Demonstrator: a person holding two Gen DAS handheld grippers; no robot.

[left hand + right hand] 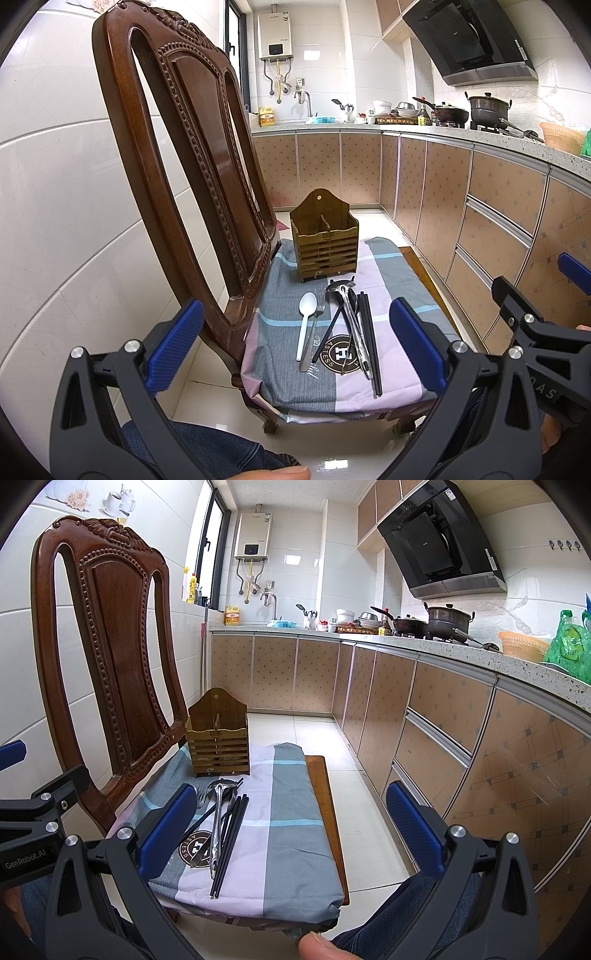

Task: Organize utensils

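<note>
Waiting released and empty at the near edge, the left tongs (pixel 291 343) and right tongs (pixel 291 827) faced the cloth-covered chair seat (pixel 388 365) — utensils (pixel 347 328) lay bundled mid-seat, just before the wooden holder (pixel 324 243) at the far end, seemingly staged for loading.

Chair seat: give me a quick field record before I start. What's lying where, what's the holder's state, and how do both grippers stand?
surface: cloth over the chair seat
holder: upright at the back of the seat, no utensil seen in it
white spoon: flat, left of the pile
fork: flat beside the white spoon
ladle: flat, in the pile
chopsticks: flat, right side of the pile
left gripper: jaws open, empty
right gripper: jaws open, empty
</note>
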